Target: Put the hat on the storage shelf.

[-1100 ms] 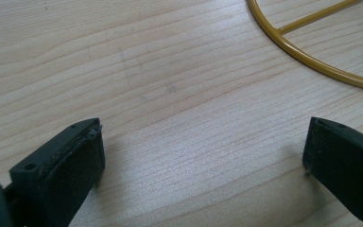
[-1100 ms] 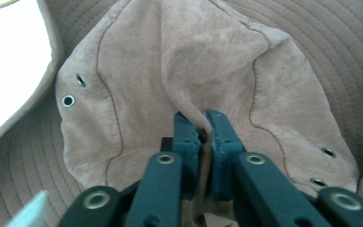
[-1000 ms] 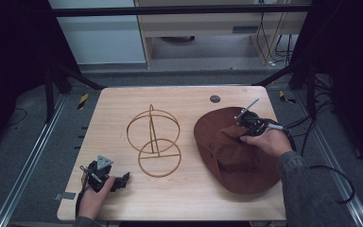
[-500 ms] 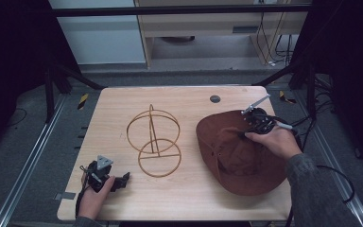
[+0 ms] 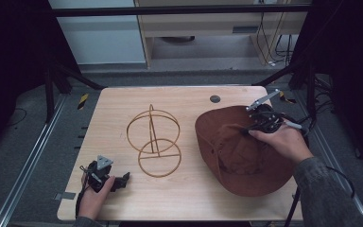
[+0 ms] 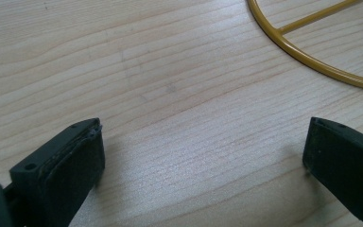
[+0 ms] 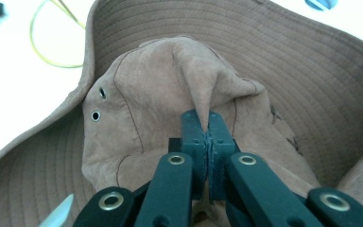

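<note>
A brown wide-brimmed hat (image 5: 246,156) lies on the right half of the wooden table (image 5: 179,203), its crown pulled up into a peak. My right gripper (image 5: 246,129) is shut on a pinch of the crown cloth; in the right gripper view the hat (image 7: 137,118) hangs from the closed right gripper (image 7: 207,124). A golden wire hat stand (image 5: 154,140) made of rings stands mid-table. At the near left my left gripper (image 5: 121,179) rests on the table, open, with nothing between its pads; the left gripper (image 6: 203,146) faces bare wood with the stand's base ring (image 6: 312,61) ahead.
A small dark round disc (image 5: 214,99) is set into the table near its far edge. The table's metal frame rails (image 5: 28,161) run along both sides, with cables (image 5: 276,47) on the floor beyond.
My right gripper has risen with the hat's crown in it, drawing the cloth up and shifting the hat slightly right. The left gripper has stayed put.
</note>
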{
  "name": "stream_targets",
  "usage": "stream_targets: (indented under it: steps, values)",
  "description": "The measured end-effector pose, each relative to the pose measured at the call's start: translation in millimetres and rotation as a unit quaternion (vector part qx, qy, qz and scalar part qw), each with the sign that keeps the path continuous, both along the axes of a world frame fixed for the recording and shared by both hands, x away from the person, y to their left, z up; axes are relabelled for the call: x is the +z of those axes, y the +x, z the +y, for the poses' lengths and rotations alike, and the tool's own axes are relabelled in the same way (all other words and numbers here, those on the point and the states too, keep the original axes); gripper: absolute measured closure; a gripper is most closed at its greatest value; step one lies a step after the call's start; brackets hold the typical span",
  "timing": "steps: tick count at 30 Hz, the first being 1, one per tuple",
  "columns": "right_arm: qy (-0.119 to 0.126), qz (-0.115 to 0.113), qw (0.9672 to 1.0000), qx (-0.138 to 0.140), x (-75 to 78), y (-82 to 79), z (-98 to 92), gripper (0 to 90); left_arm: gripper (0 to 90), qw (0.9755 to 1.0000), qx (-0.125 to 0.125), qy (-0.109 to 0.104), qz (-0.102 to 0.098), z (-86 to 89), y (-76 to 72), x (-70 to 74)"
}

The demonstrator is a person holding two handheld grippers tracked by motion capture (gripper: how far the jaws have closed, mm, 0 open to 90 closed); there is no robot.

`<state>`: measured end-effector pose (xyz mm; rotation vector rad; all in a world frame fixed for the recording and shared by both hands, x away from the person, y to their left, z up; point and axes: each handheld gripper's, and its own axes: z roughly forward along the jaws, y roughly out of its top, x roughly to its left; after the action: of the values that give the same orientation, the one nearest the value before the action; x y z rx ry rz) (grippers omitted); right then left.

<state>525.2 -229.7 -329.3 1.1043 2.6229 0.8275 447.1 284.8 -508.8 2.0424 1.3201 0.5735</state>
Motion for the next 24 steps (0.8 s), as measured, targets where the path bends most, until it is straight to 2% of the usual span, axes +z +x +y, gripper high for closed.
stream_targets:
  steps: [10, 15, 24]
  values:
    - [0.036, -0.042, 0.9985, 0.005, 37.8, -16.1, 1.3, 89.4, 0.0, 1.0, 0.001, -0.001, -0.001, -0.2, 0.0, -0.1]
    - [0.048, -0.067, 0.9965, 0.007, 59.4, -21.4, 3.2, 89.4, 0.0, 1.0, 0.002, -0.003, -0.002, -0.5, 0.0, -0.3]
    - [0.067, -0.094, 0.9932, 0.014, 84.3, -31.5, 7.5, 89.4, 0.0, 1.0, 0.001, -0.002, -0.002, -0.3, 0.1, -0.2]
